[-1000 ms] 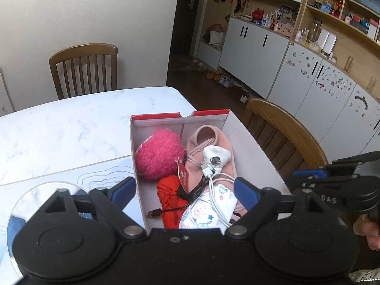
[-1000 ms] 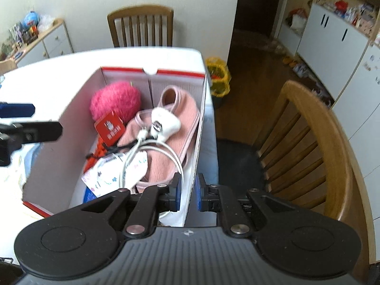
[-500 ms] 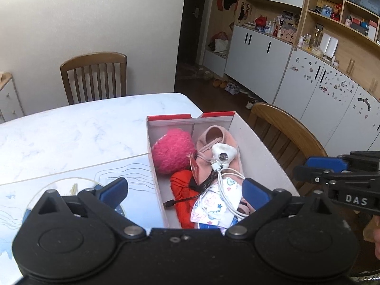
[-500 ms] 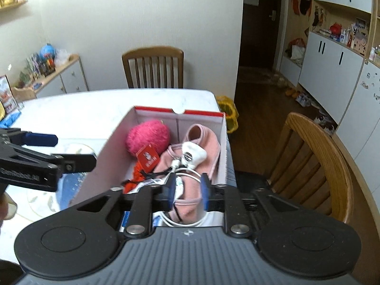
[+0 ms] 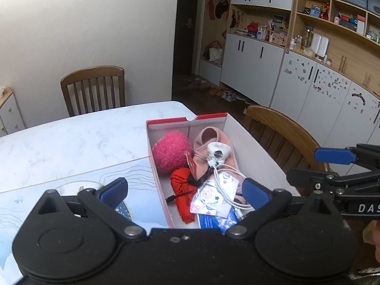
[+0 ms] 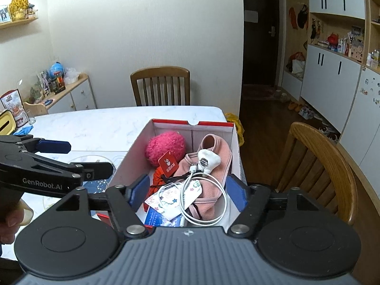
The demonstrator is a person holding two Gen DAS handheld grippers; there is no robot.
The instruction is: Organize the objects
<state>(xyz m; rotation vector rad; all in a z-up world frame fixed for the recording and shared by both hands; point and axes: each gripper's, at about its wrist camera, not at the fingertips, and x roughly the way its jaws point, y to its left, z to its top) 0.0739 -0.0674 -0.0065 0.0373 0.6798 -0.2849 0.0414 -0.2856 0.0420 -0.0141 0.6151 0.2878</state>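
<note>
We hold both grippers back from the open shoebox (image 6: 238,152), which sits at the right edge of the marble surface (image 5: 78,140), its long axis running away from us toward that edge's far corner. The left gripper (image 5: 184,190) has its jaws spread wide and empty, over the box's near left wall. The right gripper (image 6: 187,188) has just been opening its jaws; nothing lies between them, and they frame the box's near end. Inside the box we see a pink fuzzy ball (image 6: 165,148) at the far left corner, a pink slipper (image 6: 213,163) along the right wall, a white charger and cable (image 6: 209,162) draped over it, a red cloth (image 5: 181,182) and a printed mask (image 5: 217,194) nearer us. By our reading, the box's contents lie straight ahead of and below the right jaws, which look the nearer of the two to the cable and slipper, should either need settling.
</note>
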